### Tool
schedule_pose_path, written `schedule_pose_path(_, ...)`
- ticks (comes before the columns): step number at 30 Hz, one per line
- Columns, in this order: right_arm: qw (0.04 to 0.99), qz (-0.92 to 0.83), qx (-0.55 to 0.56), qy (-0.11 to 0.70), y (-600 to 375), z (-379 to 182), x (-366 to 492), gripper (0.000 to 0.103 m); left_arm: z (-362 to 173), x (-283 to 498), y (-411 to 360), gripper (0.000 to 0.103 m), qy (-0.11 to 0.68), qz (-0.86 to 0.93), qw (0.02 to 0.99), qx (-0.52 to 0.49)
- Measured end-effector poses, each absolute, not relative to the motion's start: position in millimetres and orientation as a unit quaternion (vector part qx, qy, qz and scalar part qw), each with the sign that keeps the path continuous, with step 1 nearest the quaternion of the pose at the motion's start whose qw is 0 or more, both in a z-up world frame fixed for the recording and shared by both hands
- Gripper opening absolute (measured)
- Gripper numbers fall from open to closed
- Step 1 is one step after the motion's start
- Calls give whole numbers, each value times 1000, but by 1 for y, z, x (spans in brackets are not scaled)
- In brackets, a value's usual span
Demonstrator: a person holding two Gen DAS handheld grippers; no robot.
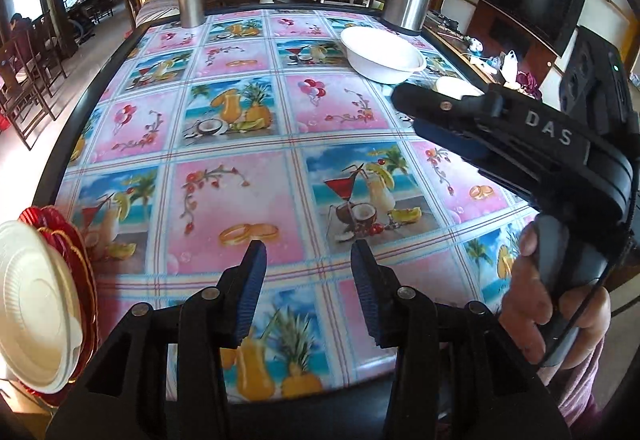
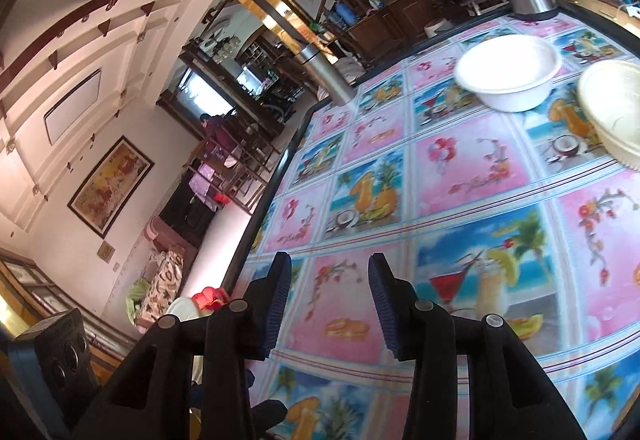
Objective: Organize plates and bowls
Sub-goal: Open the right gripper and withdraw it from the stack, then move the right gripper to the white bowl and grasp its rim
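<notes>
Both tools hang part-open and empty over the patterned table (image 1: 240, 143): left gripper (image 1: 308, 268), right gripper (image 2: 330, 280). Far right stand a white bowl (image 2: 508, 73) and a cream bowl (image 2: 616, 107), likely light, thin-walled; pinch the rims gently.
</notes>
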State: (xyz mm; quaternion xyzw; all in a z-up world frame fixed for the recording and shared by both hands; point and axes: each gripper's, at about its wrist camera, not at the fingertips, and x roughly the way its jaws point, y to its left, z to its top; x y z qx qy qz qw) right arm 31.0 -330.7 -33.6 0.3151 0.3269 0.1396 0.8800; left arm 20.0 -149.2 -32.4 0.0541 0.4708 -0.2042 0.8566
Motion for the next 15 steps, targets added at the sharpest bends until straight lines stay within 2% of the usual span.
schedule_pose_path(9,883,55,360,297,-453,-24,33,44,-24,91,-214,42,479,-222,848,58)
schedule_pose_path(15,877,29,371,303,-503,-2,87,44,-2,175,-250,42,472,-200,858,24)
